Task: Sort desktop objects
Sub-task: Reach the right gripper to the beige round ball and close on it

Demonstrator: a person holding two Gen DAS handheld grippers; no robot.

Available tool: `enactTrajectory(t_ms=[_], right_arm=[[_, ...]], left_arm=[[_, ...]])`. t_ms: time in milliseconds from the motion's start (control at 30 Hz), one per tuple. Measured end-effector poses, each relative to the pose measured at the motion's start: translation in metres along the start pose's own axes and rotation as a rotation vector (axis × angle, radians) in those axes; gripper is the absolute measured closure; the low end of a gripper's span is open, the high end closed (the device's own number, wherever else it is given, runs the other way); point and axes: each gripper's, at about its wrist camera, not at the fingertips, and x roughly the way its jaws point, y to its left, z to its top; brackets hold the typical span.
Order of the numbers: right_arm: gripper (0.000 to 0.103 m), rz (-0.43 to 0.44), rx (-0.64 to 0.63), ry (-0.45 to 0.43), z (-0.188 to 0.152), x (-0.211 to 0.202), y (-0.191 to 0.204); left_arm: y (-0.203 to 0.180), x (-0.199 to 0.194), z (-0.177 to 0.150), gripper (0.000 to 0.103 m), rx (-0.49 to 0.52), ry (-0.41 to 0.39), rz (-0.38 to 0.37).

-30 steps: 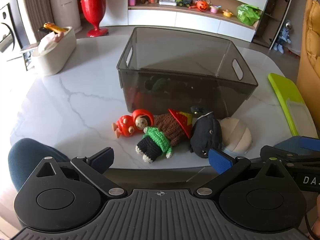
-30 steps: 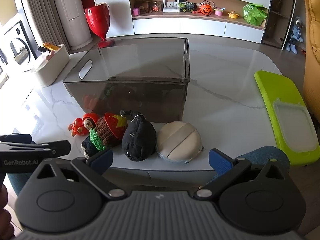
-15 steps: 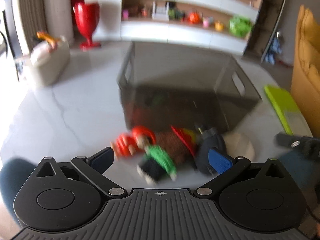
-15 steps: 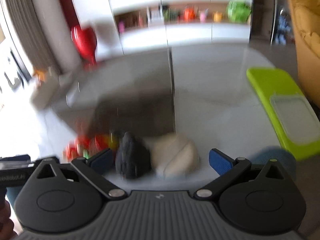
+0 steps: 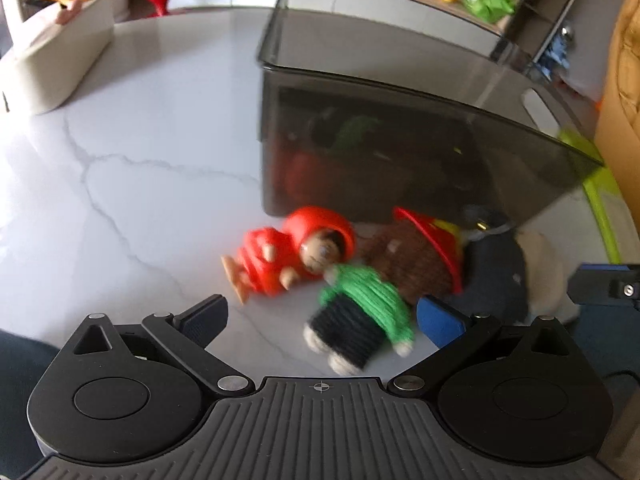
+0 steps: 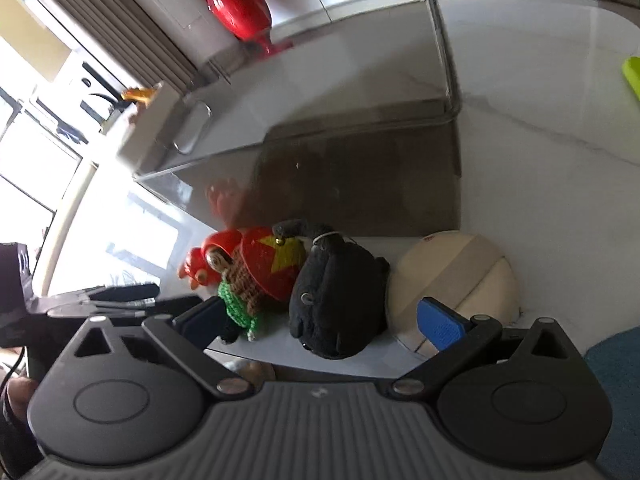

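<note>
Where the marble table (image 5: 132, 152) meets its near edge, four soft items lie in a row against the front wall of a smoked translucent bin (image 5: 420, 148).

Item 1: red wooden doll (image 5: 292, 258), on its side, leftmost, on bare marble just in front of the bin's near left corner.
Item 2: crocheted doll (image 5: 368, 304) with green top, black legs, brown body and a red hat bearing a yellow star; its head end touches the red doll, its hat rests against the black toy.
Item 3: black plush toy (image 6: 338, 300), between the crocheted doll and the cushion, touching both.
Item 4: cream round cushion (image 6: 460, 276), rightmost, flat on the table.

Bin contents: dim red and green shapes show through the wall, too murky to identify.

Left gripper (image 5: 320, 322): fingers spread wide, holding nothing, hovering over the crocheted doll's legs.
Right gripper (image 6: 322, 322): fingers likewise wide apart and unloaded, low over the black plush, its blue pad over the cushion.

Other: white box (image 5: 56, 52) at far left; lime-green tray (image 5: 596, 196) at right of the bin.
</note>
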Motion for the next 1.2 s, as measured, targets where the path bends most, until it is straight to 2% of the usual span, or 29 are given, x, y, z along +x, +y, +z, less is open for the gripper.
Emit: enactTrajectory(t_ms=[67,133,233,333,400,467,600,633,767,867,933,967,1000,1100,1200], right_arm=[[0.001,0.002,0.017,-0.012,-0.001,0.003,-0.002],[0.005,-0.006,0.054,0.0,0.0,0.006,-0.009],[0.008,-0.088,0.049,0.005,0.005,0.006,-0.019],[0.008,-0.173,0.041,0.019,0.008,0.004,-0.033],[0.008,-0.187,0.058,0.052,0.009,0.004,-0.05],[0.008,-0.166,0.158,0.089,0.006,0.004,-0.072],[0.013,-0.025,0.428,0.106,-0.01,0.011,-0.108],[0.013,-0.004,0.45,0.101,-0.012,0.013,-0.111],[0.016,-0.01,0.477,0.098,-0.017,0.028,-0.116],[0.015,0.007,0.518,0.061,-0.017,0.033,-0.123],[0.029,-0.019,0.527,0.02,-0.019,0.028,-0.127],[0.041,-0.033,0.532,-0.001,-0.019,0.025,-0.13],[0.046,-0.018,0.513,-0.023,-0.021,0.022,-0.132],[0.058,0.03,0.512,-0.053,-0.028,0.01,-0.141],[0.062,0.052,0.487,-0.099,-0.03,-0.005,-0.142]], left_arm=[[0.005,0.008,-0.001,0.0,-0.002,0.002,-0.039],[0.009,0.016,-0.002,0.0,-0.015,0.022,-0.111],[0.015,0.024,-0.002,0.0,-0.039,0.032,-0.206],[0.02,0.028,0.0,0.0,-0.041,0.016,-0.249],[0.02,0.033,0.0,0.0,-0.057,0.018,-0.262],[0.021,0.035,-0.001,0.0,-0.079,0.026,-0.275],[0.027,0.041,0.0,0.0,-0.13,0.037,-0.315],[0.029,0.042,0.0,0.0,-0.144,0.044,-0.323],[0.033,0.043,-0.002,0.0,-0.168,0.054,-0.337],[0.034,0.042,-0.003,0.0,-0.173,0.048,-0.335],[0.035,0.041,-0.003,0.0,-0.178,0.049,-0.335],[0.035,0.041,-0.002,0.0,-0.179,0.049,-0.332],[0.034,0.04,-0.002,0.0,-0.177,0.049,-0.329],[0.033,0.042,-0.002,0.0,-0.178,0.049,-0.324],[0.028,0.042,-0.003,0.0,-0.17,0.049,-0.32]])
